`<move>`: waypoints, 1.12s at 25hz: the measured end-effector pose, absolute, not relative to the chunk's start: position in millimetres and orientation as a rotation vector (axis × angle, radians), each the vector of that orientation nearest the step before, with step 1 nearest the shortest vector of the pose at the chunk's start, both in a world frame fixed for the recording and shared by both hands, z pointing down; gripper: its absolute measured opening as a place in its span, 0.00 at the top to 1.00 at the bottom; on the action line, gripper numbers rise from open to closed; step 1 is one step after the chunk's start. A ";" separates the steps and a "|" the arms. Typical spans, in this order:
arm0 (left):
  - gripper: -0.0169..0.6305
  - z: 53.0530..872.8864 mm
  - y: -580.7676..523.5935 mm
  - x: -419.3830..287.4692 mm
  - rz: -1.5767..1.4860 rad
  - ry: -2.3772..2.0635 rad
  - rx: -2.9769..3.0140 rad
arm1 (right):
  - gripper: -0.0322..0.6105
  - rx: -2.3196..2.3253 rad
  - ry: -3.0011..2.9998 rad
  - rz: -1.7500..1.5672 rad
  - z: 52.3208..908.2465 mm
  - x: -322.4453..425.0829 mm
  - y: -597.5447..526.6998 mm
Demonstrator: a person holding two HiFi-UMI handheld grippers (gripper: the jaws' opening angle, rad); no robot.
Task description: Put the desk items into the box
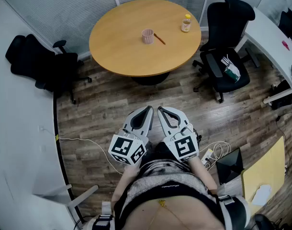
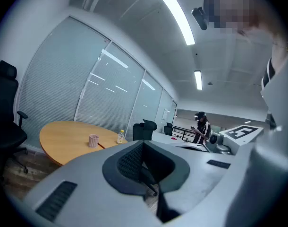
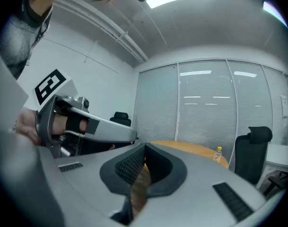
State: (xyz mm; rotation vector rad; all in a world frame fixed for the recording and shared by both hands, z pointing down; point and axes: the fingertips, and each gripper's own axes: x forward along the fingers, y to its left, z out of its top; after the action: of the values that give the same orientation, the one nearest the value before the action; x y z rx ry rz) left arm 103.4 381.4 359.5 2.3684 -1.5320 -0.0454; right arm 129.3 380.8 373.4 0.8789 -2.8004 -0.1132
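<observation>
It was an office meeting room: a round wooden surface on plank flooring, black swivel chairs nearby, blind-covered glass partitions, a white desk, and strip ceiling lights.

A round wooden table stands well ahead of the left gripper and the right gripper. A ribbed pink cup stands upright on it, straight ahead of the left gripper. A thin pencil lies just beside the cup, ahead of the right gripper. A small yellow-capped bottle stands farther off, to the right gripper's right.
</observation>
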 end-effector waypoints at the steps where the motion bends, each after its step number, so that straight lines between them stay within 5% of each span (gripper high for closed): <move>1: 0.97 359.1 381.1 104.0 -0.046 -1.532 2.369 | 0.92 0.879 -2.813 -0.112 372.5 130.0 380.2; 28: 0.97 365.4 283.0 46.9 -0.082 -1.386 2.420 | 0.91 0.974 -2.774 -0.130 373.2 70.5 285.6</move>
State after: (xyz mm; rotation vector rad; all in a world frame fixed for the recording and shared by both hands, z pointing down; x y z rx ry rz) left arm 46.9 283.0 365.4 2.4198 -1.3859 -0.0822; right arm 70.5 285.6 373.2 0.9738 -2.7742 -0.1295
